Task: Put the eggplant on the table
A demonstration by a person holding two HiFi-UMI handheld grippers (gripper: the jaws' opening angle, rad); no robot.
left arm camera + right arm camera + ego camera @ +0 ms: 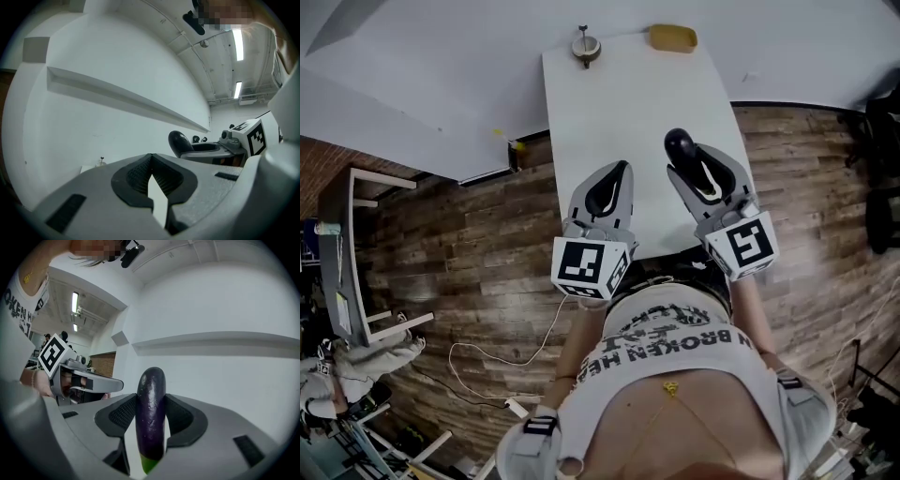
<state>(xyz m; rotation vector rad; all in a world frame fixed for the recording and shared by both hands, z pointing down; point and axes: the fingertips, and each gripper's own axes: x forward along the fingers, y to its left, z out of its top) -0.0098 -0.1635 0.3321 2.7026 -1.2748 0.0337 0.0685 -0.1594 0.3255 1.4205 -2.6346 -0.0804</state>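
Observation:
A dark purple eggplant [679, 145] with a green stem end sits lengthwise between the jaws of my right gripper [687, 159], which is shut on it above the near right part of the white table [609, 94]. In the right gripper view the eggplant [151, 413] fills the gap between the pads and its rounded tip sticks out ahead. My left gripper [622, 169] hovers beside it over the table's near edge, shut with nothing in it. Its tips meet in the left gripper view [151, 157], where the eggplant [178, 140] shows to the right.
A small round object [586, 45] and a tan dish-like object [673, 37] stand at the table's far edge against the white wall. Wooden floor surrounds the table, with a shelf frame [356, 253] at the left and a white cable [487, 366] on the floor.

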